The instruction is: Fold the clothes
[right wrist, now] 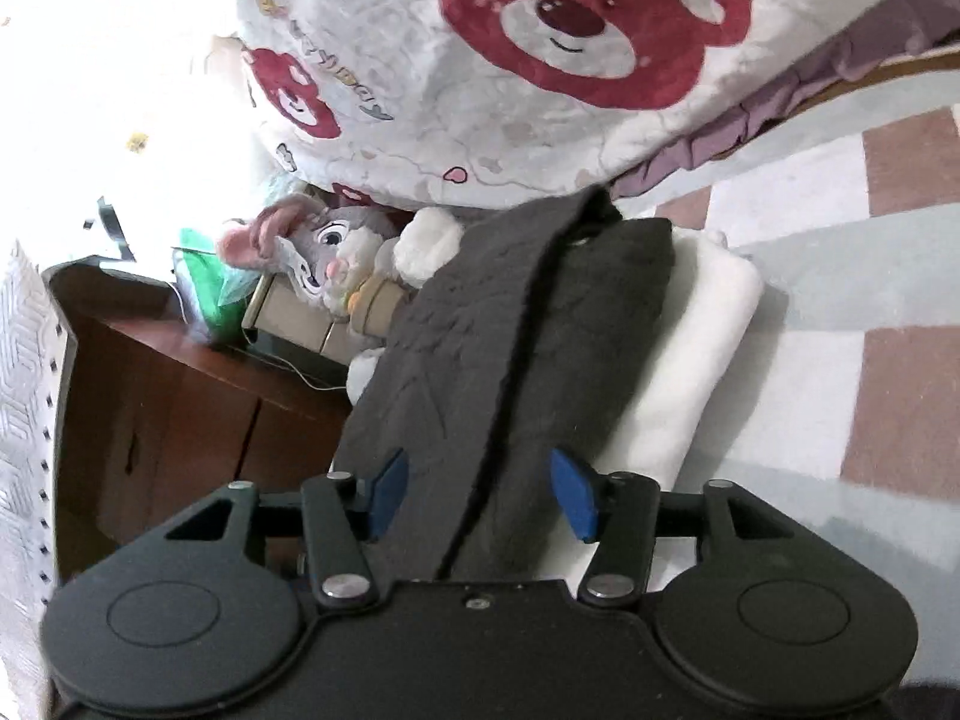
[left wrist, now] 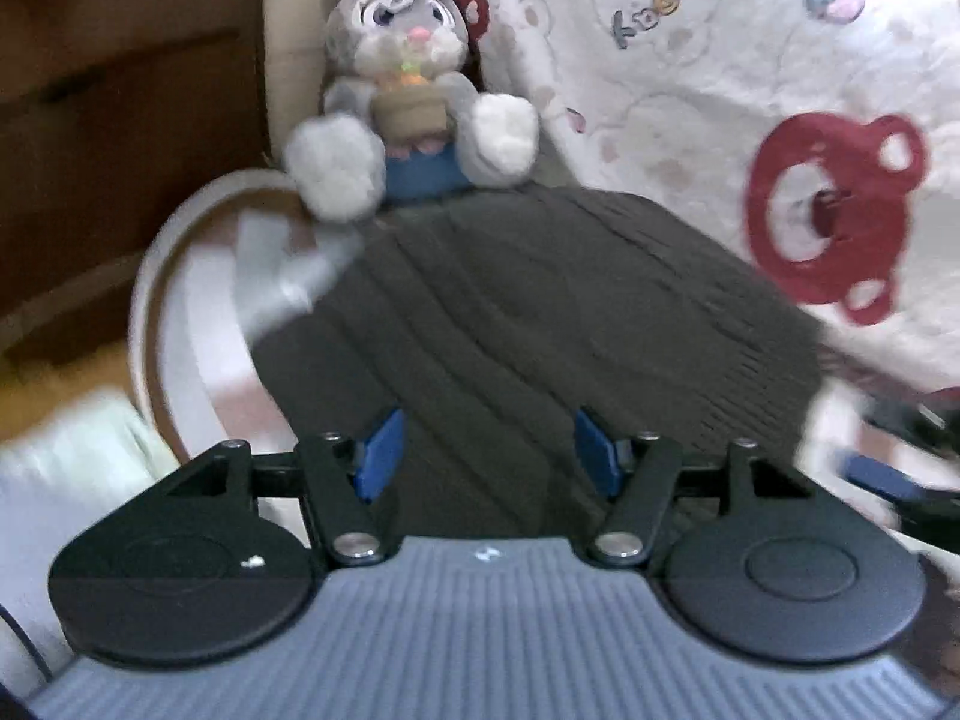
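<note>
1. Left hand-held gripper (left wrist: 489, 459) has its blue pads spread wide with nothing between them, sitting right over the near edge of the dark knit (left wrist: 540, 312). Right hand-held gripper (right wrist: 480, 495) is the same: jaws apart, straddling the knit (right wrist: 516, 348) but not pinching it.
2. The knit is already folded into a long stack, lying on top of a white folded piece (right wrist: 690, 360) on the bed (right wrist: 870, 276). The far end of the knit almost reaches the plush bunny (left wrist: 414, 102), and the bear blanket (right wrist: 540, 60) is bunched just behind it.
3. I'd guess this is the tidy-up or last fold. To do it clean: grab the near edge of the knit with both grippers level, catch all layers, not just the top flap.
4. Lift low and lay it toward the bunny end without dragging the white piece under it.
5. The left view is blurry, so edge details there are hard to call.
</note>
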The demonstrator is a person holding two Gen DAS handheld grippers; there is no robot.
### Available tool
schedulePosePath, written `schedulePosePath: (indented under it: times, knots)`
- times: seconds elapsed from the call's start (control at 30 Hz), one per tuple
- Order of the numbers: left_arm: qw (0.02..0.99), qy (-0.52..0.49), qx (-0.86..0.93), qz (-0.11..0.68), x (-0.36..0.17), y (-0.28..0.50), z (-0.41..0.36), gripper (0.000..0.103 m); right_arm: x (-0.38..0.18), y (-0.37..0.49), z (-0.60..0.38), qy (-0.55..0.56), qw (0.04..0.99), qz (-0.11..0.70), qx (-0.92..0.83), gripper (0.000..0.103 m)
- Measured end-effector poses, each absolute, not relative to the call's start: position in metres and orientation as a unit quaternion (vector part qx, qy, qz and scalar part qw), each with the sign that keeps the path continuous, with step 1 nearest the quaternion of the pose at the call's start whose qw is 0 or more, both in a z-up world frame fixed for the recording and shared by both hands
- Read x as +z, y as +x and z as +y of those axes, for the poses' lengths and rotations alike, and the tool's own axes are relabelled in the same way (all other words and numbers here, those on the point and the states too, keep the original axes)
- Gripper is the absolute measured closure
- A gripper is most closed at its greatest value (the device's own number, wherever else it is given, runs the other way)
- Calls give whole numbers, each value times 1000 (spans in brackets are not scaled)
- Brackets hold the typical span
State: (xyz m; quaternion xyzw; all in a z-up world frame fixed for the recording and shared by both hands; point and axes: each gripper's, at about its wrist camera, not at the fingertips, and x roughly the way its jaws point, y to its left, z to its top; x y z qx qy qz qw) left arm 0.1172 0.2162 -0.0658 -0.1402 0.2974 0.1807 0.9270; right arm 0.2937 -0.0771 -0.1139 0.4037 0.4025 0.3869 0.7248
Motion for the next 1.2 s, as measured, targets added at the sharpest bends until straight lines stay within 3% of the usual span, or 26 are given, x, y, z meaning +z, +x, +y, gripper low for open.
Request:
schedulePosePath:
  times: [0.23, 0.43, 0.67, 1.0, 1.1, 1.13, 1.2]
  knots:
    - [930, -150, 151, 301, -99, 107, 203, 40, -125, 316, -67, 360, 753, 425, 350, 43]
    - [926, -152, 142, 315, -114, 110, 201, 40, -144, 339, -79, 389, 755, 407, 335, 36]
    - [922, -168, 139, 320, -117, 107, 206, 35, -180, 360, -99, 545, 699, 390, 251, 36]
    - [925, -148, 133, 322, -114, 106, 204, 35, -167, 370, -63, 448, 722, 437, 296, 40]
    - [927, -145, 129, 322, -113, 105, 205, 35, -169, 366, -53, 439, 744, 413, 289, 40]
    - [927, -144, 128, 322, -113, 105, 206, 35, -168, 366, -51, 435, 753, 400, 288, 52]
    - [927, -144, 124, 323, -112, 104, 207, 35, -147, 366, -50, 409, 781, 357, 310, 64]
